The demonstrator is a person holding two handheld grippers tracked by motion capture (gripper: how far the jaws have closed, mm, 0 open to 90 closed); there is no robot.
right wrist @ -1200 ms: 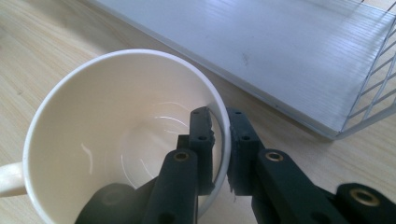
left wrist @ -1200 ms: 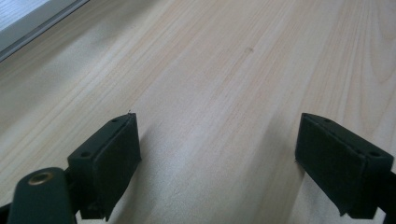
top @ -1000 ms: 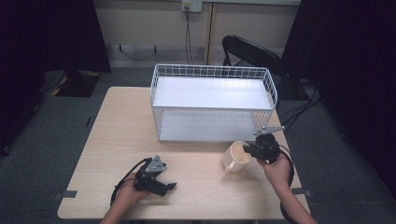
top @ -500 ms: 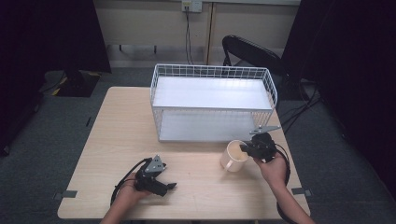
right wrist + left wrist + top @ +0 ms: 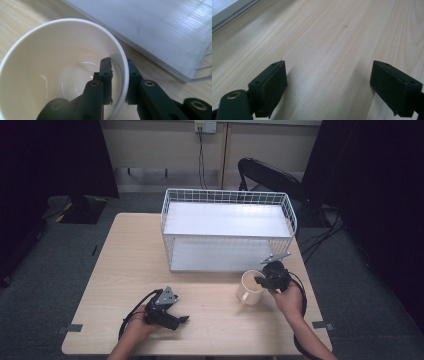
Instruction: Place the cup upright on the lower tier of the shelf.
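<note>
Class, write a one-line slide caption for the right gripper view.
Right gripper pinches the cream mug's rim, one finger inside, one outside, beside the white wire rack.

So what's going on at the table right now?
A person is working with a claw in each hand. The right claw is shut on the wall of a cream mug, one jaw inside the rim and one outside. The mug stands on the wooden table, just in front of the lower shelf of a white wire rack. The left claw rests low over bare table near the front edge, its jaws wide open with nothing between them.
</note>
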